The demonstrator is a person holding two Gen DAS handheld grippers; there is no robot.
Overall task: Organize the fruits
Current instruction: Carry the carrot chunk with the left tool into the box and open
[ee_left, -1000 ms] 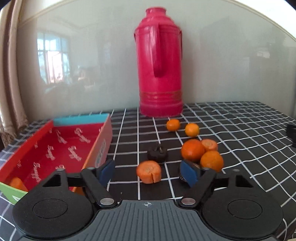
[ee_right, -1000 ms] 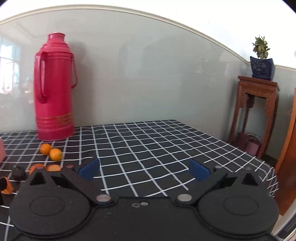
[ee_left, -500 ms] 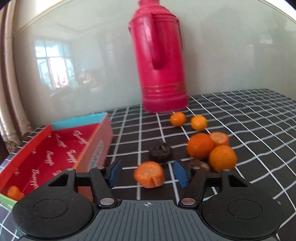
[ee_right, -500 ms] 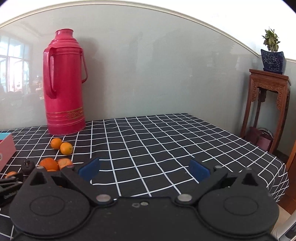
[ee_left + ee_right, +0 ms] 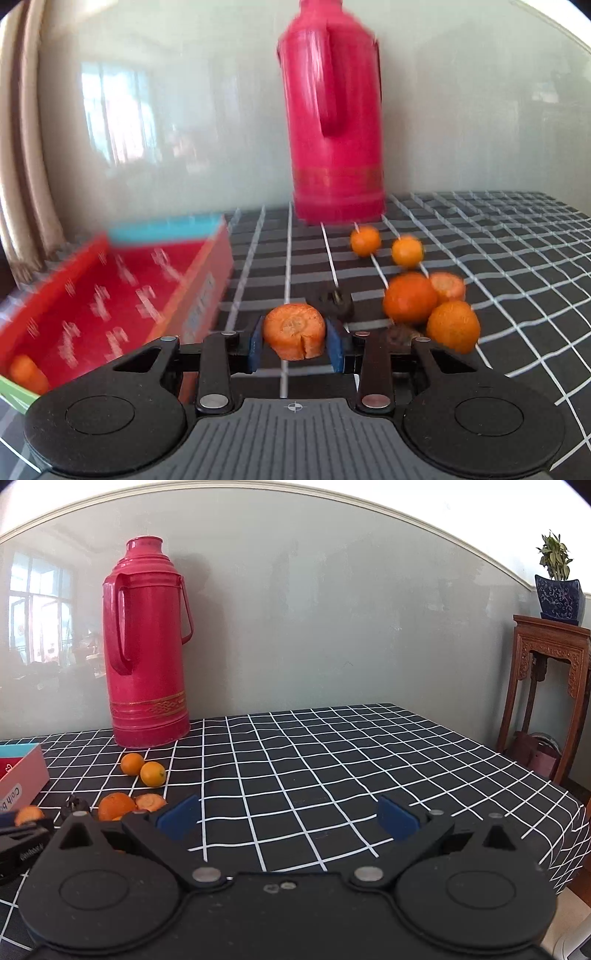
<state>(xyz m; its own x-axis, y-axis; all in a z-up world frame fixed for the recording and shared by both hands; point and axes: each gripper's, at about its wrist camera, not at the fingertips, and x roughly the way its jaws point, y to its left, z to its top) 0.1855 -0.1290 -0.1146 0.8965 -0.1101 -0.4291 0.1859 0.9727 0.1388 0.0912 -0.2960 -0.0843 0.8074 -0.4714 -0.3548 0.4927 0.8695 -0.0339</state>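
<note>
Left tongs [image 5: 294, 341]: blue pads closing onto my stubby orange carrot-like chunk [image 5: 294, 330], just right of the red cardboard tray [image 5: 110, 295] meant to receive it; right tongs [image 5: 288, 818]: spread wide, empty, parked over checked black tablecloth [image 5: 332, 760].

A glossy pale wall [image 5: 332, 609] reflects a bright window [image 5: 37, 609]; beige curtain [image 5: 22, 147] at left, carved wooden stand [image 5: 546, 686] bearing a potted plant [image 5: 557, 583] at right.

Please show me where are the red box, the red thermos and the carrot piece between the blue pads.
red box [image 5: 110, 295]: left wrist view, inner floor.
red thermos [image 5: 147, 657]: right wrist view, body.
carrot piece [image 5: 294, 329]: left wrist view, cut face.
</note>
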